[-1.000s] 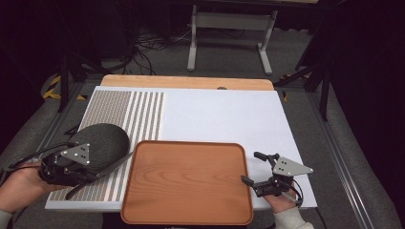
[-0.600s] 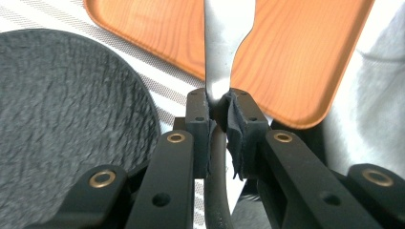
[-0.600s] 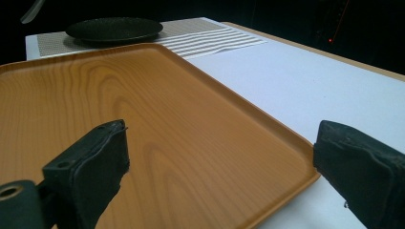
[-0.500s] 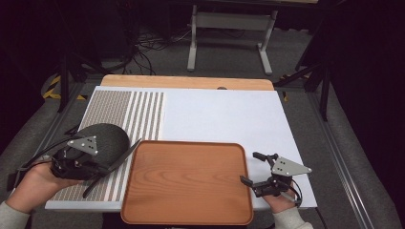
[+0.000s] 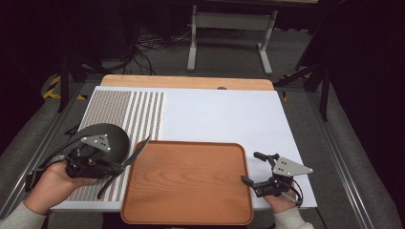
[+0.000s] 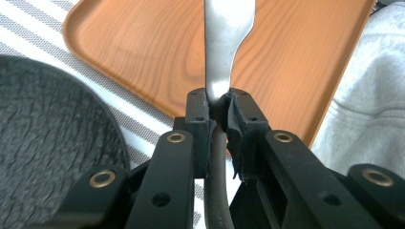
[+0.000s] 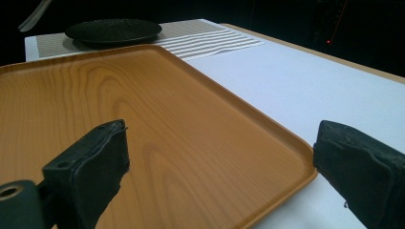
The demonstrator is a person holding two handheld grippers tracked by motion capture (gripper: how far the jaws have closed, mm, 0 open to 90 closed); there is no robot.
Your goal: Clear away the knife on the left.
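My left gripper (image 5: 125, 163) has its fingers clamped on a silver metal knife (image 6: 228, 52), blade over the left edge of the brown wooden tray (image 5: 191, 181). My right gripper (image 5: 254, 168) hovers at the tray's right edge, fingers apart.

Warm wood, dark stone and silver on a white mat

The tray (image 5: 188, 183) is orange-brown with a flowing wood grain, just ahead of the black jaws of the left gripper (image 6: 218, 107); the silver-grey knife (image 6: 228, 43) they clamp gleams pale against it. Beside that gripper, the plate (image 5: 112, 135) is charcoal black with a rough, crackled texture. Under the plate, the mat (image 5: 215, 119) shows fine brown-grey dots, then brown-grey and white stripes, and turns plain white toward the black right gripper (image 5: 255, 168). A grey sleeve (image 6: 367, 114) shows beside the left gripper.
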